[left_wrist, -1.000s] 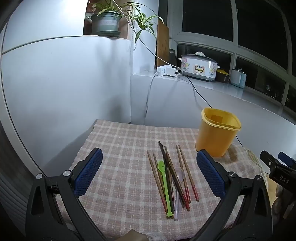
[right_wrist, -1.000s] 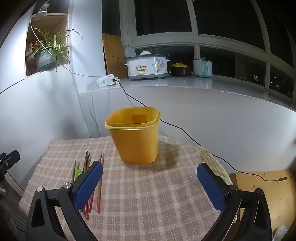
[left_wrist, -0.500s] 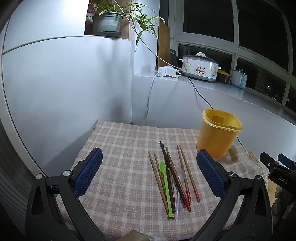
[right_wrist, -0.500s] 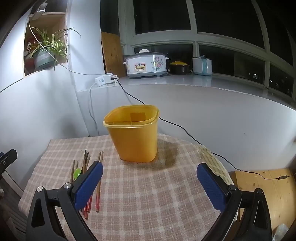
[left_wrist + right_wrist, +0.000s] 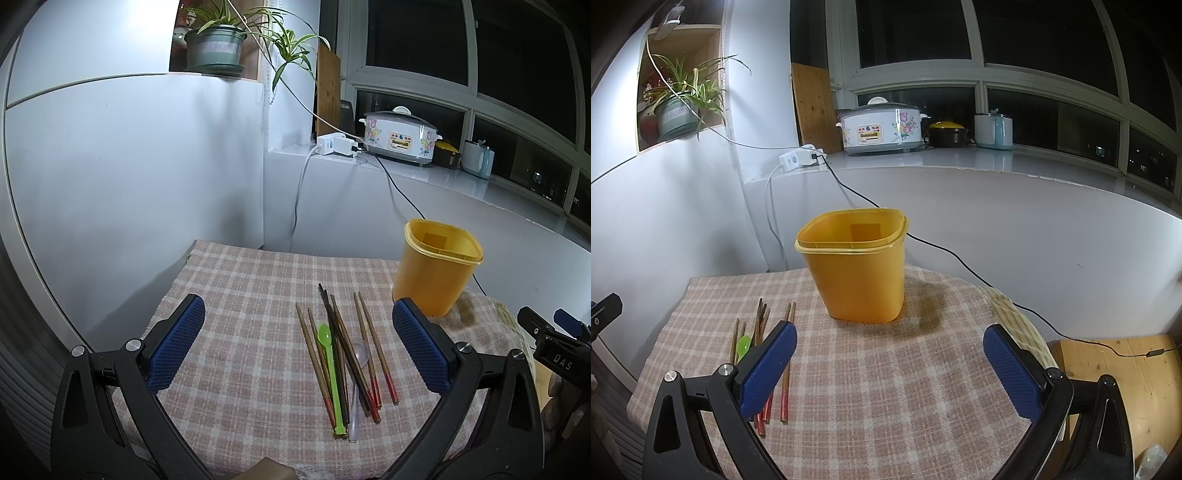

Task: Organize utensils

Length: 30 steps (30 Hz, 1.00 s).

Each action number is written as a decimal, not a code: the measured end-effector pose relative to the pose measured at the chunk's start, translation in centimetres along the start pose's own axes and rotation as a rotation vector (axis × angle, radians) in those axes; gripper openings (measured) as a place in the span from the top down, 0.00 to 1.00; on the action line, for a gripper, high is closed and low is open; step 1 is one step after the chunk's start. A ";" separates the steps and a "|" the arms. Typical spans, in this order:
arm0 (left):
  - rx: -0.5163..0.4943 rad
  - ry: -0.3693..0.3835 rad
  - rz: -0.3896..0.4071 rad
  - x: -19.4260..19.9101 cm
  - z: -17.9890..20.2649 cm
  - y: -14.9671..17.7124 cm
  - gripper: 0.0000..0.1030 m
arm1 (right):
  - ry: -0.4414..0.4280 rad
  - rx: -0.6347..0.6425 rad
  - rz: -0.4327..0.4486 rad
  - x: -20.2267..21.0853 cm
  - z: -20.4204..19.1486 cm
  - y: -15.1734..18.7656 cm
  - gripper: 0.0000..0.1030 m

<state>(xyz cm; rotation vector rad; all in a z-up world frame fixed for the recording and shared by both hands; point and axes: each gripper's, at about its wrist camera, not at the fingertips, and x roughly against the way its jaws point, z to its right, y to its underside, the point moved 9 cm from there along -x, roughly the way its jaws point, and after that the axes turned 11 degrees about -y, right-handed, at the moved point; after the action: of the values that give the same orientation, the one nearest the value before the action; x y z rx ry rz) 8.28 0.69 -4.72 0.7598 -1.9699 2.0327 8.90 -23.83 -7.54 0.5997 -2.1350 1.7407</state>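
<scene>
Both grippers (image 5: pixel 297 347) (image 5: pixel 888 363) seemingly wide, empty.

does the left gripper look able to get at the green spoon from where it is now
Probably yes: the left gripper is open, and the green spoon lies ahead between its fingers atop the chopsticks, with nothing covering it.

Lower ends of the chopsticks (image 5: pixel 783 376) left of the yellow container (image 5: pixel 860 269) hidden behind the right gripper's (image 5: pixel 890 363) left finger, green spoon (image 5: pixel 743 345) handle likewise hidden, container's bottom unseen
</scene>
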 end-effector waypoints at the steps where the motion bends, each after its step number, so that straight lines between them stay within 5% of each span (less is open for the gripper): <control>1: -0.001 0.000 0.000 0.1 0.1 0.1 0.00 | -0.002 -0.002 -0.001 0.0 0.0 0.0 0.01; 30: 0.004 0.000 0.003 0.6 -0.2 -0.8 0.00 | -0.002 -0.001 -0.006 -0.1 0.0 0.1 0.03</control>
<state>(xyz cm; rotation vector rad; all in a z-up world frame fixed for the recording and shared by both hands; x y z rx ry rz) 8.14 0.84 -3.70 0.7575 -1.9693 2.0388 8.94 -23.81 -7.70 0.6072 -2.1334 1.7365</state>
